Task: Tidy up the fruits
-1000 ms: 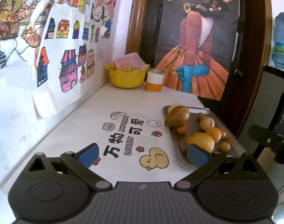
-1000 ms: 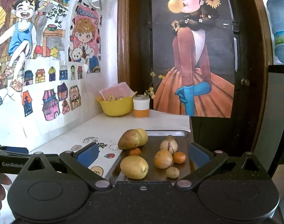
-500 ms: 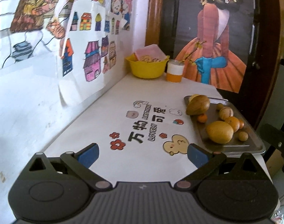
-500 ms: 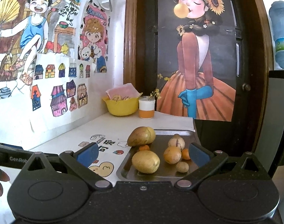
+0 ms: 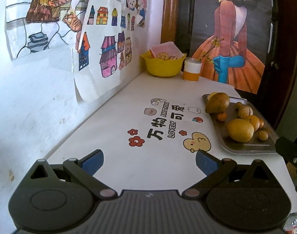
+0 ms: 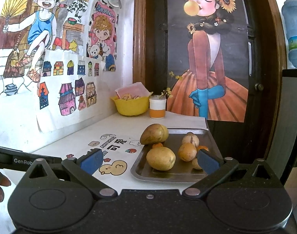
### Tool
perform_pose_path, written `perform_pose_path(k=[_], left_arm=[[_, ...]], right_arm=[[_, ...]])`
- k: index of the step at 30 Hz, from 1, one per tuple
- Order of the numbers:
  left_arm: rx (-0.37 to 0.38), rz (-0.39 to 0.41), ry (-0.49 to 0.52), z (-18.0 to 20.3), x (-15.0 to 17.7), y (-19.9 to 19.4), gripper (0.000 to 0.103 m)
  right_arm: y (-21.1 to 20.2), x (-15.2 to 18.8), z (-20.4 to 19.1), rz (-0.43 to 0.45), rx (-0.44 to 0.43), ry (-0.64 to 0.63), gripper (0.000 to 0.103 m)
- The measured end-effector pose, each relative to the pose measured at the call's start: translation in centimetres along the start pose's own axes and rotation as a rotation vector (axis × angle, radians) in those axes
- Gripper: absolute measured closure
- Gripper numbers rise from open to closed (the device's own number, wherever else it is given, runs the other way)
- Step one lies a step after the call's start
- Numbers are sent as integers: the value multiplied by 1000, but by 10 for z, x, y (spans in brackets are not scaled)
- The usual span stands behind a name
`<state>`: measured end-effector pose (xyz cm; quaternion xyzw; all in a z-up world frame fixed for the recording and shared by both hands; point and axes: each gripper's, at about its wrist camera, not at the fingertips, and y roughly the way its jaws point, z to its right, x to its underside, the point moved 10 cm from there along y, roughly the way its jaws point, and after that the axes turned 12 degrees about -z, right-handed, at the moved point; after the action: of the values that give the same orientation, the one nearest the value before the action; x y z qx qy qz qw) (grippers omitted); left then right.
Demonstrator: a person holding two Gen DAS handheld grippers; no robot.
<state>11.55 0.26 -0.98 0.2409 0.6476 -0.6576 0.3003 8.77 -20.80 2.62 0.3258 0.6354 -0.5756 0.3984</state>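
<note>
On the white table (image 5: 129,105) with cartoon stickers, a metal tray (image 6: 137,170) sits along the right edge with the fruit piled in it: a big brownish mango (image 6: 151,134) at the far corner, a yellow mango (image 6: 161,159) near the front, then smaller round fruits. Left gripper (image 5: 149,160) hovers level over the table's near end, fingers spread wide, nothing in them. Right gripper (image 6: 149,159) floats in front of the tray, also wide open and empty, aimed at the yellow mango. Yellow bowl (image 6: 132,106) and orange cup (image 6: 157,109) sit way back by the wall.
</note>
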Motion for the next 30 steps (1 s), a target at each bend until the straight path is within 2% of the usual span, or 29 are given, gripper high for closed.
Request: perform_pose_path(k=[15, 18, 30], left_arm=[[-34, -24, 21, -1, 20, 6, 0], [-16, -20, 12, -1, 25, 11, 0], [96, 110, -24, 2, 37, 15, 0]], right_arm=[[1, 21, 4, -18, 11, 5, 1], [6, 25, 6, -21, 18, 14, 1], [20, 40, 15, -12, 51, 34, 1]])
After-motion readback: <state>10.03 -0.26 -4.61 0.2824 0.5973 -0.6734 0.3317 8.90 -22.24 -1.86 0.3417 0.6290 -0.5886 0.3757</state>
